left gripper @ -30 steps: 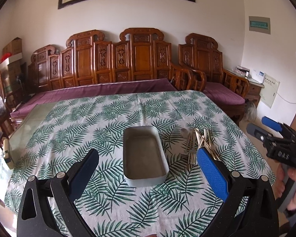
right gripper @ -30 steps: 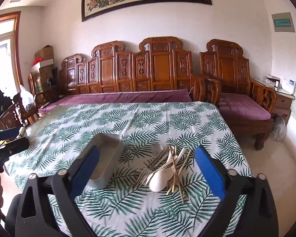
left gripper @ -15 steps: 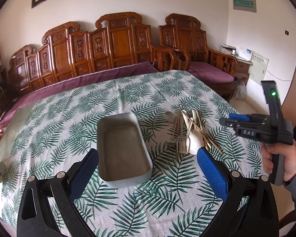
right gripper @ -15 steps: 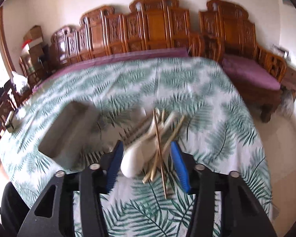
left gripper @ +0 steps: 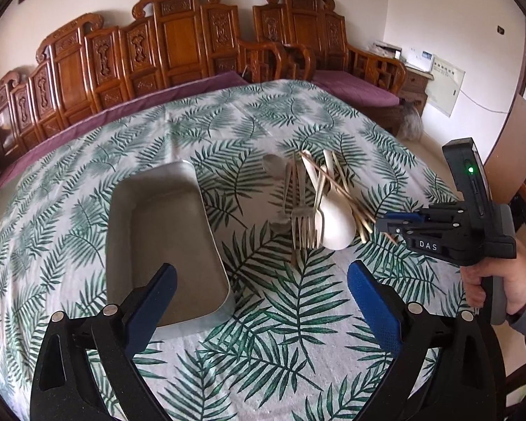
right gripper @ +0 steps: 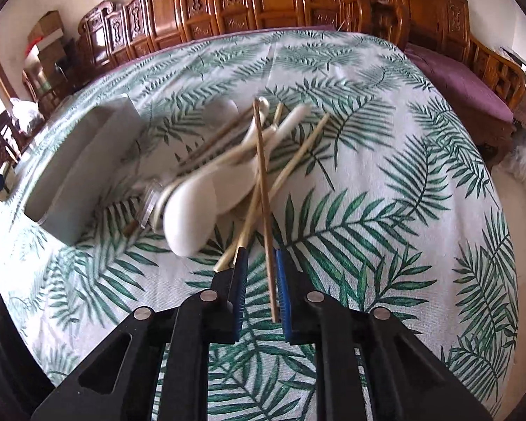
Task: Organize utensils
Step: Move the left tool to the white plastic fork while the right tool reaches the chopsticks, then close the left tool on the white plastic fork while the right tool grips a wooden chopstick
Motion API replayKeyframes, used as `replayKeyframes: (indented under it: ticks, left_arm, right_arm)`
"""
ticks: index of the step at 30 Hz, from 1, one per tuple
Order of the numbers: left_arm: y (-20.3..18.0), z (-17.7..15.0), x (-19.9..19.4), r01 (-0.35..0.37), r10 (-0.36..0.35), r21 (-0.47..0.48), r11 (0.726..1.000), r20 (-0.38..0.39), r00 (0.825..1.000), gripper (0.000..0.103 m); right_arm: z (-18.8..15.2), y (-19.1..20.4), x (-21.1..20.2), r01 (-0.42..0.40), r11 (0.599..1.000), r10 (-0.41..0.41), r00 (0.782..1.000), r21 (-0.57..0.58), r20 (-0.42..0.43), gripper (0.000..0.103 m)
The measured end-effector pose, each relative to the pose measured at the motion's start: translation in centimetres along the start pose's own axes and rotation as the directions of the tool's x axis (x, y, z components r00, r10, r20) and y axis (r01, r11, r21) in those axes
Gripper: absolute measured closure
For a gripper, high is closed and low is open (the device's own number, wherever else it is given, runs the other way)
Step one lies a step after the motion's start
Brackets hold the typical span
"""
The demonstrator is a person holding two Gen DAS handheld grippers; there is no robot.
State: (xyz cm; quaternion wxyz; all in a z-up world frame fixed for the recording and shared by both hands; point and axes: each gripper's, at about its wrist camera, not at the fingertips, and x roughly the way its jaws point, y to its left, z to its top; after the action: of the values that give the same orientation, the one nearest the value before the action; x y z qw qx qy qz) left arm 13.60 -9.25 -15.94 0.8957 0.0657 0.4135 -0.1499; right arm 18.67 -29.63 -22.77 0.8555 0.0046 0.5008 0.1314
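A pile of utensils lies on the leaf-print tablecloth: a white spoon (left gripper: 336, 217), metal forks (left gripper: 303, 221), and wooden chopsticks (left gripper: 347, 193). A grey metal tray (left gripper: 157, 231) sits left of the pile. My left gripper (left gripper: 259, 294) is open and empty, above the table's near side. My right gripper (right gripper: 261, 273) is low at the pile, its jaws narrowed with a small gap around one chopstick (right gripper: 263, 189); it also shows in the left wrist view (left gripper: 385, 219). The white spoon (right gripper: 200, 207) and tray (right gripper: 77, 172) lie to its left.
Carved wooden sofas with purple cushions (left gripper: 354, 86) line the far and right sides of the table. The table edge (right gripper: 508, 245) drops off at right. A cabinet with boxes (right gripper: 45, 45) stands at far left.
My right gripper dropped down to the pile and its jaws narrowed around a chopstick. My left gripper moved closer over the tray and stayed open.
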Motion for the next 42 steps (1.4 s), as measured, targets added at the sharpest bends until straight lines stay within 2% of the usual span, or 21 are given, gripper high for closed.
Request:
replayKeyframes:
  ticks: [9,13,17,22,27,33,38,42]
  left_arm:
    - [-1.4,1.6,4.3,0.04,-0.039,0.012,0.999,-0.063,0.997,0.018]
    - [-2.3,3.0,6.1,0.059,-0.058,0.01,0.998,-0.083,0.995,0.026]
    - [-3.3,4.3,7.8,0.068,-0.066,0.018,0.998,-0.098,0.993,0.034]
    - [-3.9,5.6,10.7,0.096,-0.095,0.006,0.995,-0.143,0.985,0.057]
    - [-4.1,6.1,13.1,0.122,-0.121,-0.009,0.993,-0.18,0.976,0.073]
    - [-5.3,6.4,14.7,0.11,-0.098,0.051,0.993,-0.205,0.974,0.093]
    - [-5.8,6.5,15.4,0.128,-0.11,0.068,0.989,-0.227,0.968,0.095]
    - [-6.5,6.7,15.9,0.114,-0.086,0.11,0.987,-0.235,0.968,0.095]
  right_arm:
    - [-0.6,-0.5,0.6,0.012,1.0,-0.012,1.0,-0.016,-0.011,0.097]
    - [-0.4,-1.0,0.5,0.005,1.0,-0.006,1.0,-0.015,-0.018,0.098]
    - [0.2,-1.9,-0.8,-0.012,1.0,0.012,1.0,0.016,0.017,0.098]
    - [0.9,-2.8,-2.2,-0.027,0.999,0.024,0.998,0.045,0.058,0.098]
    - [1.0,-3.7,-2.5,-0.031,0.997,0.026,0.997,0.075,0.066,0.098]
    - [1.0,-4.6,-2.3,-0.036,0.994,0.029,0.997,0.101,0.066,0.098]
    - [0.9,-4.5,-2.2,-0.034,0.995,0.027,0.997,0.097,0.065,0.098]
    - [1.0,-4.5,-2.2,-0.037,0.995,0.03,0.997,0.098,0.066,0.098]
